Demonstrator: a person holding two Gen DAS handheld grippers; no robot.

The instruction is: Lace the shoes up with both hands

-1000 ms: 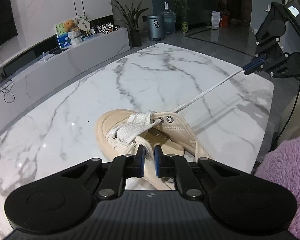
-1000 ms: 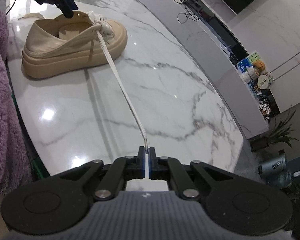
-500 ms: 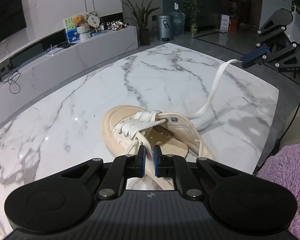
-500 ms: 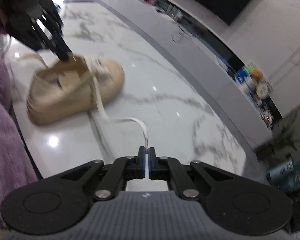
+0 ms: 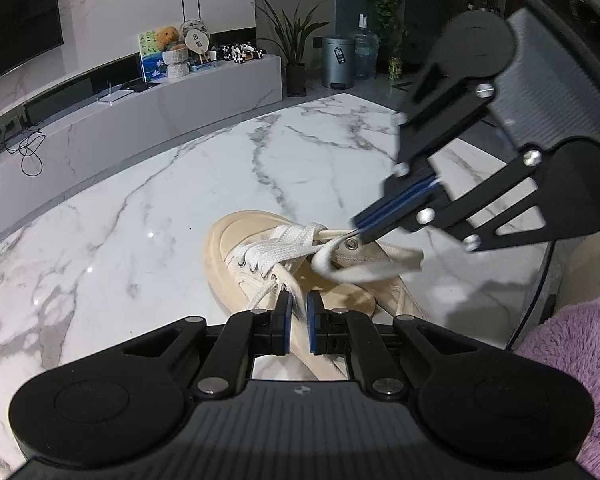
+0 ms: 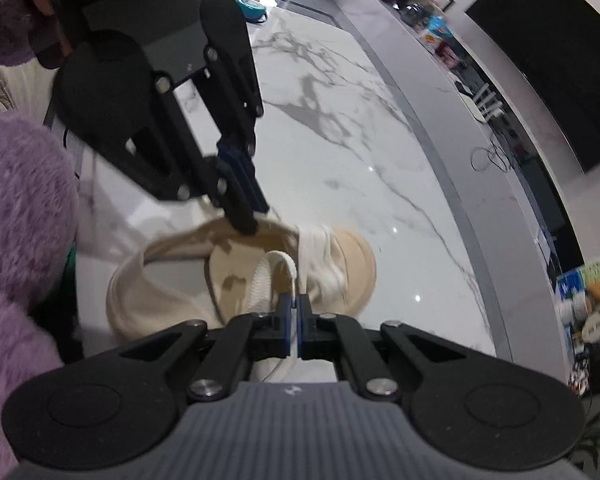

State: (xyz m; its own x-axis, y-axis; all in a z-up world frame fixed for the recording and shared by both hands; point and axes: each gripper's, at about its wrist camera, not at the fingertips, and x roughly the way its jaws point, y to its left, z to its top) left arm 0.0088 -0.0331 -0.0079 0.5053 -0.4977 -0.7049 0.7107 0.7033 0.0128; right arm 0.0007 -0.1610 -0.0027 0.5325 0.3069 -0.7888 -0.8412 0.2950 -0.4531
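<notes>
Holding the tip of the flat white lace [image 6: 289, 276], your right claw [image 6: 297, 334] is closed on it, just beside the metal eyelet [image 5: 351, 244] on the far flap of the beige platform shoe [image 5: 228, 248]. That eyelet is the landmark: the lace end points at it, and slack loops back over the shoe opening. Your left claw [image 5: 298, 326], nearly closed, grips the near flap of the shoe. Both claws point steeply downward. The shoe lies on the white marble counter [image 5: 140, 216], toe away from you.
</notes>
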